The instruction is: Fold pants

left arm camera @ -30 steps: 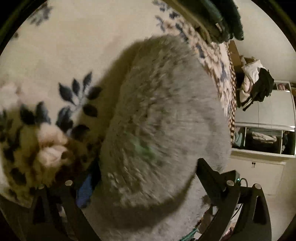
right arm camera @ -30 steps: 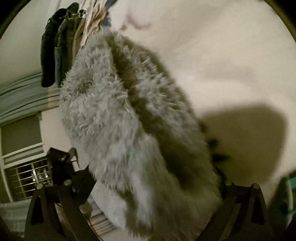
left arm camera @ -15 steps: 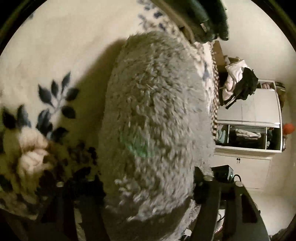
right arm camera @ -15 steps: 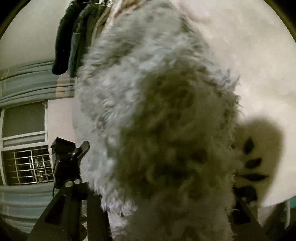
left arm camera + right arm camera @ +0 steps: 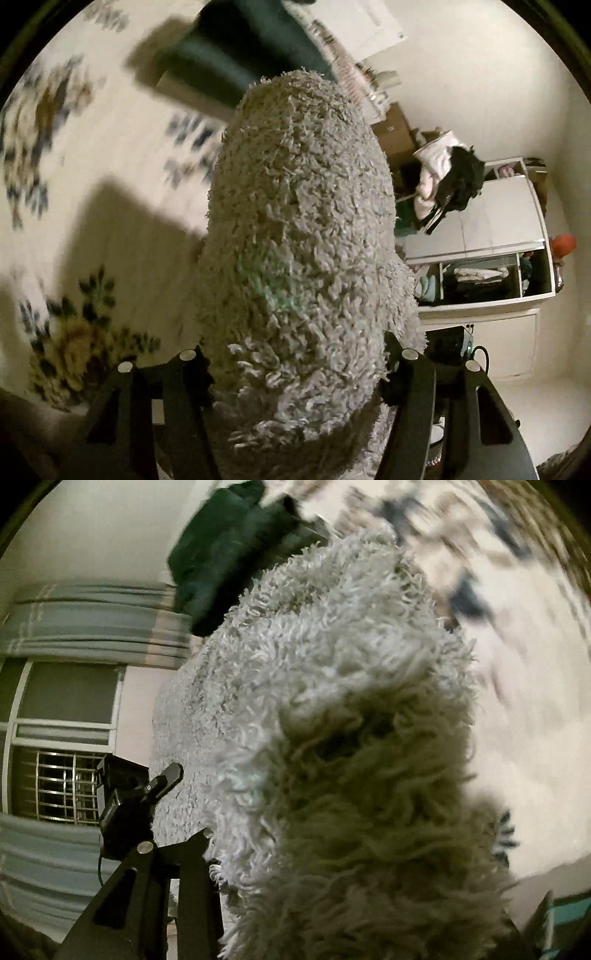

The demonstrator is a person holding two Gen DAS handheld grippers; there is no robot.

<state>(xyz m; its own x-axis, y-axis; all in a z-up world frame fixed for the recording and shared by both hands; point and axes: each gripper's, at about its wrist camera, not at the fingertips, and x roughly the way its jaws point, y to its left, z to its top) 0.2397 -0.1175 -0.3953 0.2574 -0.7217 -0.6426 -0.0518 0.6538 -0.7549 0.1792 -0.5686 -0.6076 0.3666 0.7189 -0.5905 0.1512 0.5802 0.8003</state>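
Left tool point(image 5: 295, 373) and right tool point(image 5: 351, 867) each pinch the fuzzy grey pants point(image 5: 299, 236), lifted above the floral blanket point(image 5: 92, 184). No flat fold shows yet; laying down and folding seemingly remain.

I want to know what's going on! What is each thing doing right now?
Fluffy grey pants: bunched up, held.
Left gripper: shut on the pants.
Right gripper: buried in pants; probably gripping.
Flowery blanket: spread out flat.
Cupboard: shelves open.

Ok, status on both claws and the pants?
Both claws, left and right, shut on fluffy grey pants. Pants lifted off floral blanket. Dark garment beyond.
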